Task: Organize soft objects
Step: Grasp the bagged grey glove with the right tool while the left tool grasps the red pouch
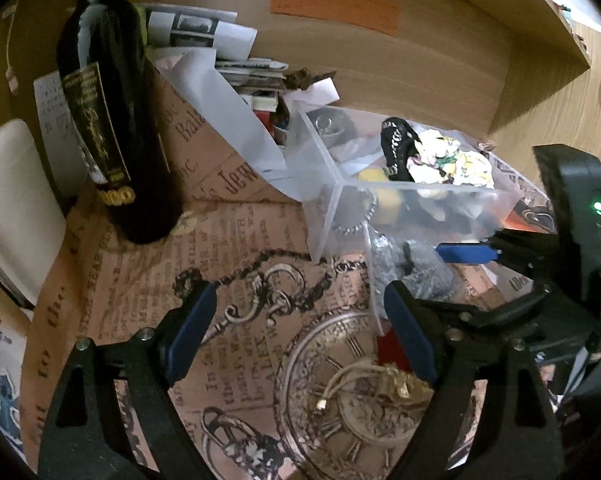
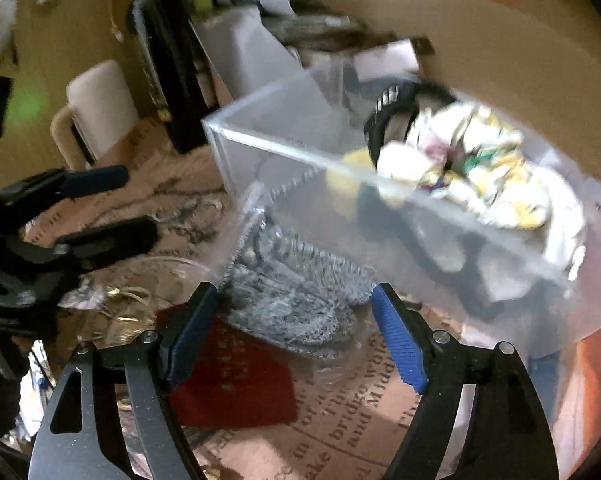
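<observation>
Left gripper (image 1: 296,328): jaws spread wide, nothing between them. It hangs over the newspaper-print paper (image 1: 236,236) with the pocket-watch drawing, low centre of the left wrist view. A small gold tasselled trinket (image 1: 396,384) lies on the print just inside the right finger.

Right gripper (image 2: 296,336): jaws also wide apart, gripping nothing. Its blue pads (image 2: 400,348) flank a grey knitted soft item (image 2: 288,308), which sits in a clear bag at frame centre. Can't tell whether the pads touch it; the right wrist view is motion-blurred.

Clear plastic bin (image 1: 476,196) sits centre-right in the left view, just behind the grey item (image 1: 416,272). Inside it: a floral white-yellow fabric bundle (image 1: 452,160) and a black patterned band (image 1: 396,148) touching it, both at the upper right of the bin. The same bundle (image 2: 476,168) shows in the upper right of the right view.

A red cloth piece (image 2: 236,384) lies flat on the paper, under the right gripper's left finger, touching the grey item's lower edge.

A dark wine bottle (image 1: 112,120) stands upright at upper left. A stack of papers (image 1: 228,60) leans behind it.
</observation>
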`<state>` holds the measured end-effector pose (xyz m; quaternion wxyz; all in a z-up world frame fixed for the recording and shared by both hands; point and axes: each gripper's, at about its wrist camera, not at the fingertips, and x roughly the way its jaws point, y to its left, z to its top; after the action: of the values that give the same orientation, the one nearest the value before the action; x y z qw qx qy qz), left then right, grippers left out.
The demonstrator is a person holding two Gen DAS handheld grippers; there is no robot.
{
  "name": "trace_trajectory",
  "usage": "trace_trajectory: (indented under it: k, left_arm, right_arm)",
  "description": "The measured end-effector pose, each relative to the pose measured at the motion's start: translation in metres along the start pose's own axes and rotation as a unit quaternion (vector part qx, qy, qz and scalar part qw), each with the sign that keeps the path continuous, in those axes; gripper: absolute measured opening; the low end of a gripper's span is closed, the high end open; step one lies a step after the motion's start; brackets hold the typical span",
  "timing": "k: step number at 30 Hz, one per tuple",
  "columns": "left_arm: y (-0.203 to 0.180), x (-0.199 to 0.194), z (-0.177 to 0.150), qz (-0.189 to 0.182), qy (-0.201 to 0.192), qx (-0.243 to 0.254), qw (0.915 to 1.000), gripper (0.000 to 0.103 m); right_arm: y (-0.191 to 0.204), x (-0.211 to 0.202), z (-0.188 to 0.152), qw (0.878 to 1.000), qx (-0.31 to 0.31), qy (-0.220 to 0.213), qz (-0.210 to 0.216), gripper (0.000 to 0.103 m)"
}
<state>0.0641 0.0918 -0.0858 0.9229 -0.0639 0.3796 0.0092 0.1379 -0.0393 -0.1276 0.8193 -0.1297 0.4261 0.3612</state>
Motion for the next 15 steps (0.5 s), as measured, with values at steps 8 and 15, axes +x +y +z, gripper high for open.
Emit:
trace_trajectory:
  k: [8, 15]
  left_arm:
    - [-0.017, 0.003, -0.009, -0.016, 0.011, 0.020, 0.9996, 0.086]
    - [-0.038, 0.005, -0.014, -0.034, 0.021, 0.034, 0.9986, 0.088]
  right_arm:
    - [-0.002, 0.000, -0.003, 1.000, 0.007, -0.007, 0.010, 0.040]
    - [-0.008, -0.030, -0.012, 0.999, 0.019, -0.048, 0.007, 0.030]
